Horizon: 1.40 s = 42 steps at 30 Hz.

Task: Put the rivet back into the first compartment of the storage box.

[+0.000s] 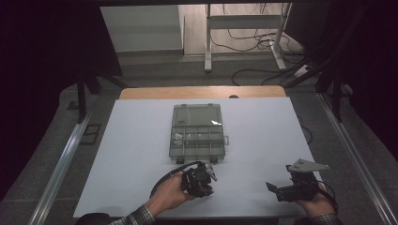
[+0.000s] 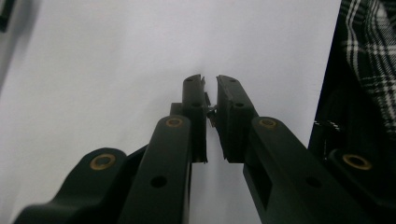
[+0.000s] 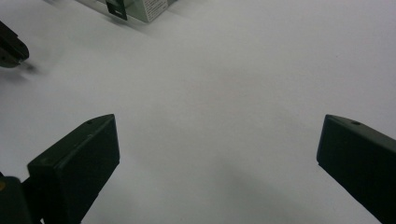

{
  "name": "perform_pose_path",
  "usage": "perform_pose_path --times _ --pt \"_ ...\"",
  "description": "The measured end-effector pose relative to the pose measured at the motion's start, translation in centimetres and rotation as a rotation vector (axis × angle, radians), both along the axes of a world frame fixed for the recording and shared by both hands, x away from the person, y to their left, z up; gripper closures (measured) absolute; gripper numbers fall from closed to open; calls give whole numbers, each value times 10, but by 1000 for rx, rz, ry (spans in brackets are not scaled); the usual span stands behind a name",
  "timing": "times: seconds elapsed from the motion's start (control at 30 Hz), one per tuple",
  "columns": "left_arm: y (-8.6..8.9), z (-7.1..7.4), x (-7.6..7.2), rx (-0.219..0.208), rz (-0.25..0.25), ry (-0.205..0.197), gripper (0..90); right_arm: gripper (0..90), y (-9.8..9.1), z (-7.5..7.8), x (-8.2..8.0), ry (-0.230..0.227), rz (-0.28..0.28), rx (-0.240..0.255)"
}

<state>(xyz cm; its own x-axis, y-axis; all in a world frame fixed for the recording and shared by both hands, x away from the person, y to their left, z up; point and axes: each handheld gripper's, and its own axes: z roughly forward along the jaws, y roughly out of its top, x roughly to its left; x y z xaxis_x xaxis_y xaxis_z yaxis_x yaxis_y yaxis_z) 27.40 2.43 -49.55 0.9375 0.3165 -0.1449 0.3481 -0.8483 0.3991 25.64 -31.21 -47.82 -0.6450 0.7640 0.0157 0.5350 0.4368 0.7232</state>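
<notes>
Left tongs [image 1: 210, 176] sit low over the white desk [image 1: 131, 154], just in front of the clear compartment box [image 1: 197, 133]. In the left gripper view the jaws are nearly pressed together, pinching a small metal part [image 2: 211, 112], too small to identify. Right tongs [image 1: 272, 187] rest at the desk's near right, jaws spread wide, nothing between them. Box lies mid-desk, lid open.

We note a white table [image 1: 131, 154] with a wooden far edge; a clear compartment box [image 1: 197, 133] lies on it, lid open.
</notes>
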Motion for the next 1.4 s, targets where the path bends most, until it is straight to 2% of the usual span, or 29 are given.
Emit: perform_pose_path --times 0.2,0.47,0.67,1.03,1.23,1.3,1.4 --pt "14 9 9 -29 40 13 828 0 0 0 0 1 -1 -2" --pt "33 22 21 -47 106 -5 828 0 1 0 1 6 0 -4" --pt "48 33 30 -76 159 -14 828 0 2 -1 1 5 1 -5" --pt "81 51 58 -96 254 -22 828 0 2 -1 1 7 0 -7" --pt "92 58 74 -104 309 -29 828 0 2 -1 1 8 0 0" --pt "94 59 80 -118 333 -29 828 0 2 -1 1 9 0 2" --pt "99 62 88 -113 353 -36 828 0 2 -1 1 9 0 3"
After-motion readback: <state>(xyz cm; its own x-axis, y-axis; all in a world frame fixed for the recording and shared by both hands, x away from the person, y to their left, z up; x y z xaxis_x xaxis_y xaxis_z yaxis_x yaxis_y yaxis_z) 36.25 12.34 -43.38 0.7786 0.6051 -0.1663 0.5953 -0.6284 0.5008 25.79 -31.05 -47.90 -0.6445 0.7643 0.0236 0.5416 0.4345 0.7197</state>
